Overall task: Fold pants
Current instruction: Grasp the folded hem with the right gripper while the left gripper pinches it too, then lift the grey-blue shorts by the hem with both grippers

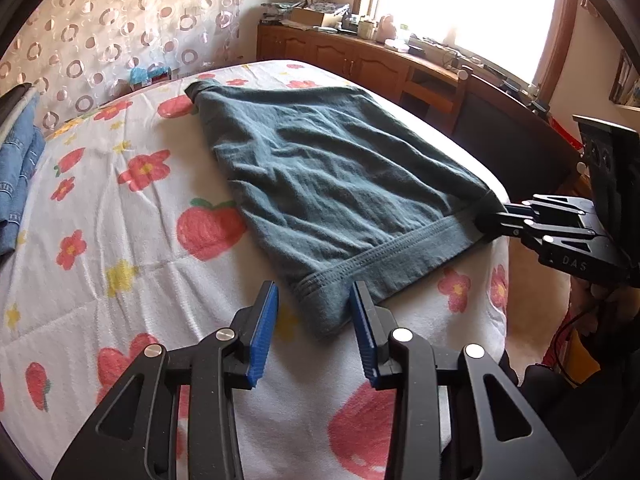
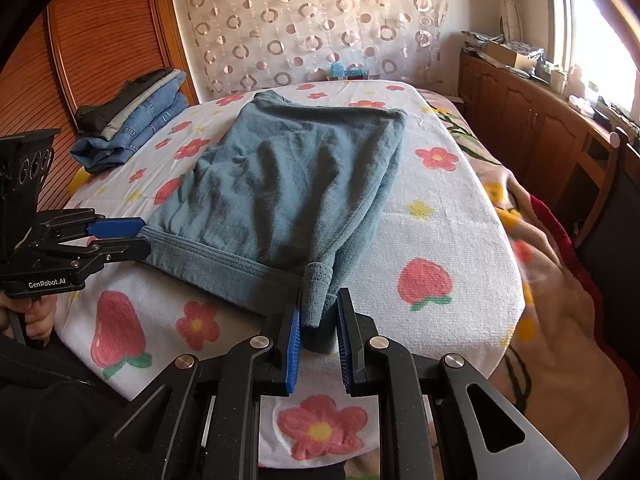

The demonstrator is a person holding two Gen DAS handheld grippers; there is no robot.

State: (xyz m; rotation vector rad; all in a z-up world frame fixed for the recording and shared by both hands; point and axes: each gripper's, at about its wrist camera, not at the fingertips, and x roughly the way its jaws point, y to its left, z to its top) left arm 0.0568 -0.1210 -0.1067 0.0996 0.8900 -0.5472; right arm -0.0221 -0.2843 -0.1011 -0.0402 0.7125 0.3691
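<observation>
item: teal pants (image 2: 288,184), folded, flat on my flowered bedspread (image 2: 448,216).
left gripper (image 1: 314,312) open astride the waistband corner; right gripper (image 2: 318,316) clamped on the other corner, i judge for squaring or lifting the fold.

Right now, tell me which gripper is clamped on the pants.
The right gripper: its pads pinch a waistband corner of the teal pants. The left gripper stands open around the other corner.

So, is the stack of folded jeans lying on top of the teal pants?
No, the folded jeans sit apart near the bed's far corner, clear of the teal pants.
</observation>
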